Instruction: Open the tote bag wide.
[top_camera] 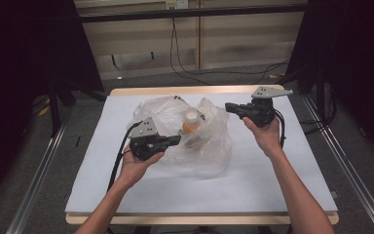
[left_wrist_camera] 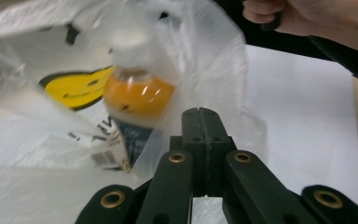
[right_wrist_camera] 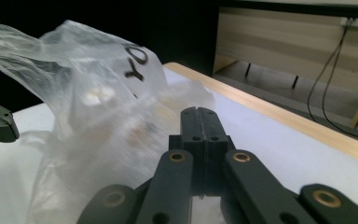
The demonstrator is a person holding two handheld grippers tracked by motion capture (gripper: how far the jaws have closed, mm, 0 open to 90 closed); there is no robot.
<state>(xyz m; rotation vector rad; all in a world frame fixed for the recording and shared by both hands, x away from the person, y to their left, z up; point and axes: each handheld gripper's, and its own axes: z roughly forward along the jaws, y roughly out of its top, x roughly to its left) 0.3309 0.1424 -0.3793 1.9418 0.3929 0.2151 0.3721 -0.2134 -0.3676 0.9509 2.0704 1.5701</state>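
1. From the high view I see a clear plastic bag (top_camera: 195,136) crumpled in the middle of the white table (top_camera: 253,185), and I use that bag as my landmark for everything else.
2. Inside the bag stands a bottle of orange liquid (top_camera: 191,124) with a pale cap, roughly upright.
3. My left gripper (top_camera: 177,140) sits at the bag's near-left edge, its tip against the plastic beside the bottle. The left hand (top_camera: 139,163) grips it from below.
4. My right gripper (top_camera: 228,107) hangs at the bag's far-right side, tip pointing toward the bag's upper fold. The right hand (top_camera: 265,134) holds it.
5. The left gripper view gives what the high view cannot: the jaws are pressed flat together. Plastic lies right around them, but I cannot tell whether any film is pinched between them.
6. That same view shows a yellow smiley print (left_wrist_camera: 77,86) on the bag, left of the bottle, and a barcode label lower down.
7. The right gripper view shows its jaws also clamped together with nothing visible between them, the bag just left of and beyond them.
8. It alone reveals black lettering (right_wrist_camera: 136,61) on the bag's upper fold, and a wooden table edge (right_wrist_camera: 279,119) running behind.
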